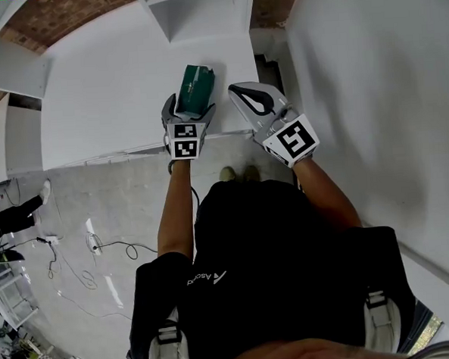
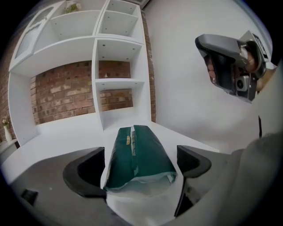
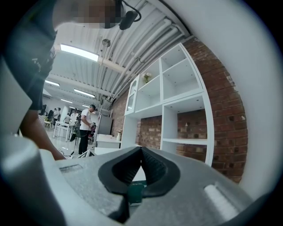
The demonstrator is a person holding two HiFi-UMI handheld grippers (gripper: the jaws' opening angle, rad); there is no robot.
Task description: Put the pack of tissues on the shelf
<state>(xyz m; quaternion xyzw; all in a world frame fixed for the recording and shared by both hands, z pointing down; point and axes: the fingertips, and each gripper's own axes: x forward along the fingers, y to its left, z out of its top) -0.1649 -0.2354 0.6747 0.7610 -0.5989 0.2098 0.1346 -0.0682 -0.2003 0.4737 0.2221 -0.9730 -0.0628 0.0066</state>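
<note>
— White shelving unit [image 2: 110, 57] against brick, and its broad bottom shelf [image 1: 105, 83] runs out in front of the person.
— What's the left hand-held gripper [image 1: 188, 113] doing?
— Jaws spread wide, gripping nothing. The right hand-held gripper [image 3: 141, 152] hangs just beside it over the shelf edge, jaws pressed together and empty.
— And the pack of tissues [image 2: 137, 154]?
— Green, lying flat on that shelf, right between the left jaws, released.
</note>
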